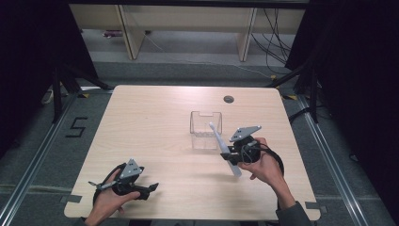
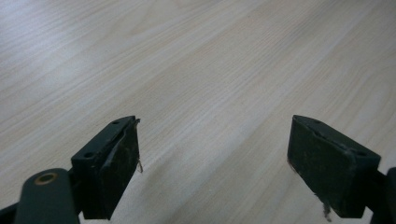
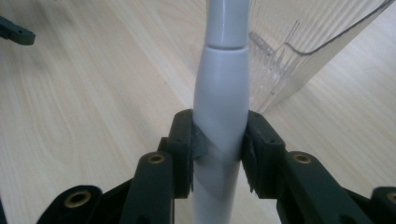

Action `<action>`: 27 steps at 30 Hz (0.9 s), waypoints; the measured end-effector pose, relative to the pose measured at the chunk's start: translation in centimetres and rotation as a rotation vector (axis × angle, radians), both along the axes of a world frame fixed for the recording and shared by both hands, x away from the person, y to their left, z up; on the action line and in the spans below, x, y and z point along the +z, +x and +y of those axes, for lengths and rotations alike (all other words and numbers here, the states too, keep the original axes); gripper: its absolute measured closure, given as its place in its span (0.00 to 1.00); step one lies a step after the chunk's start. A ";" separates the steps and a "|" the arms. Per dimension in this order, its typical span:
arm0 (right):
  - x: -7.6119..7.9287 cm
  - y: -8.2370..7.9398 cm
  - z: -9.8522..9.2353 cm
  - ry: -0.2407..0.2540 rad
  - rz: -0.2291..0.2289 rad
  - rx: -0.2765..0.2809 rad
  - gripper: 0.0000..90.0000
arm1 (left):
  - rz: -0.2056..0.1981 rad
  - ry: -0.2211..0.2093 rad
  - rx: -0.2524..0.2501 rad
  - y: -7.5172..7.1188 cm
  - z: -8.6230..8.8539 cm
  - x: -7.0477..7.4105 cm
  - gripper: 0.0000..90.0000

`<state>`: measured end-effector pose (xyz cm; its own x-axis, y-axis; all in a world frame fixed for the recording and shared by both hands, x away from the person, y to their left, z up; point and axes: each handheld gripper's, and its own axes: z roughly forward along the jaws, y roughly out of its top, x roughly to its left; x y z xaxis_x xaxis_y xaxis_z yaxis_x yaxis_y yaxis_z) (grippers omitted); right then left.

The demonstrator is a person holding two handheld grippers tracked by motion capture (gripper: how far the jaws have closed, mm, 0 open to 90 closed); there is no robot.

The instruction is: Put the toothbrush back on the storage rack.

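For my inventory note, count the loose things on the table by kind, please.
White electric toothbrush: 1
Clear plastic container: 1
Total: 2

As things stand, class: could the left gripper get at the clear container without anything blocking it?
Probably yes. The left gripper is open and empty, and bare table lies between it and the clear container. The right gripper, holding the white toothbrush, sits on the container's far side.

left hand-held gripper (image 1: 151, 187): black, grey three-cornered plate | right hand-held gripper (image 1: 226, 156): black, brass-ringed pivots, black cable | sleeve (image 1: 297, 215): grey
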<state>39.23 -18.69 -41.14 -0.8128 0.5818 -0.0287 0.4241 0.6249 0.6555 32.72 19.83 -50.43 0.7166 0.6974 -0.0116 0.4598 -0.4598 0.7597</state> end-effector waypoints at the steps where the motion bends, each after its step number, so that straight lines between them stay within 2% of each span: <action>1: 0.0 0.1 0.0 0.003 0.001 0.002 0.75 | -0.002 0.000 -0.001 0.0 0.0 0.0 0.18; 3: 0.0 0.2 0.2 0.036 -0.006 0.003 0.75 | -0.001 0.000 0.000 0.0 0.0 0.0 0.18; 7: 0.3 0.5 0.2 0.029 -0.017 -0.017 0.75 | -0.001 0.000 -0.002 0.0 0.0 0.0 0.18; 8: 0.3 0.6 0.2 0.033 -0.031 -0.020 0.75 | 0.000 0.000 -0.002 0.0 0.0 0.0 0.18; 9: 0.5 0.5 0.2 0.047 -0.010 -0.039 0.75 | 0.000 -0.001 -0.001 0.0 0.0 0.0 0.18; 10: 0.6 0.7 0.2 0.057 -0.022 -0.036 0.75 | 0.000 -0.001 -0.001 0.0 0.0 0.0 0.18; 13: 1.1 0.9 0.2 0.076 -0.015 -0.050 0.75 | 0.001 0.000 -0.001 0.0 0.0 0.0 0.18; 14: 1.1 1.1 0.3 0.088 -0.033 -0.048 0.75 | 0.001 0.000 -0.001 0.0 0.0 0.0 0.18; 17: 1.6 1.3 0.4 0.102 -0.017 -0.054 0.75 | 0.001 -0.016 0.006 0.0 -0.1 0.0 0.18; 18: 1.5 1.4 0.5 0.124 -0.037 -0.042 0.75 | 0.000 -0.016 0.005 0.0 -0.1 0.0 0.18; 19: 1.8 1.5 0.4 0.122 -0.024 -0.045 0.75 | 0.001 -0.016 0.006 0.0 -0.1 0.0 0.18; 21: 2.0 1.7 0.4 0.129 -0.033 -0.031 0.75 | 0.001 -0.015 0.005 0.0 -0.1 0.0 0.18; 22: 2.1 1.7 0.4 0.136 -0.031 -0.052 0.75 | 0.000 -0.014 0.005 0.0 -0.1 0.0 0.18; 23: 2.2 2.0 0.4 0.134 -0.038 -0.036 0.75 | 0.001 -0.015 0.005 -0.1 -0.1 0.0 0.18; 25: 2.5 2.0 0.4 0.140 -0.031 -0.057 0.75 | 0.000 -0.014 0.005 0.0 -0.1 0.0 0.18; 27: 2.8 2.4 0.4 0.143 -0.052 -0.049 0.75 | 0.001 -0.015 0.006 0.0 -0.1 0.0 0.18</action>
<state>41.59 -18.26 -38.30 -0.7828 0.6221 0.0160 0.4153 0.5029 0.7580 32.68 19.75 -50.45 0.7126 0.7012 -0.0225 0.4630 -0.4460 0.7660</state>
